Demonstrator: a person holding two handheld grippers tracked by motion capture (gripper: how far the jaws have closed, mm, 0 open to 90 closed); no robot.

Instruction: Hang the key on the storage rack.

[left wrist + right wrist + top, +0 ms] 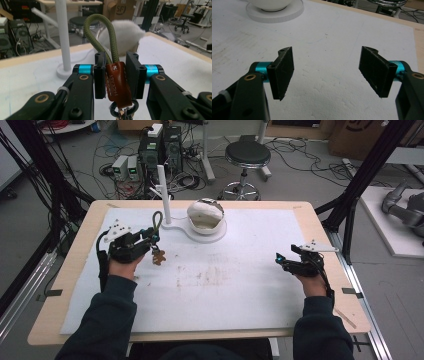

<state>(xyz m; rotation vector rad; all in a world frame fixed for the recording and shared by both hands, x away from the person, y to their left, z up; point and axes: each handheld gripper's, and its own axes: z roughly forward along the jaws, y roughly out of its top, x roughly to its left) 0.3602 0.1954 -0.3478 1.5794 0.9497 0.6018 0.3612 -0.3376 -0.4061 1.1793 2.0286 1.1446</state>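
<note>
Left gripper [115, 75] fingers clamp a keychain [117, 82]; right gripper [327, 72] fingers apart; bowl's [205, 220] contents unclear.

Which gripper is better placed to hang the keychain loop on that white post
Left, most likely. The left gripper already clamps the keychain by its leather tab, green loop upright, near the white post. The right gripper is open, holds nothing and sits far across the table.
</note>
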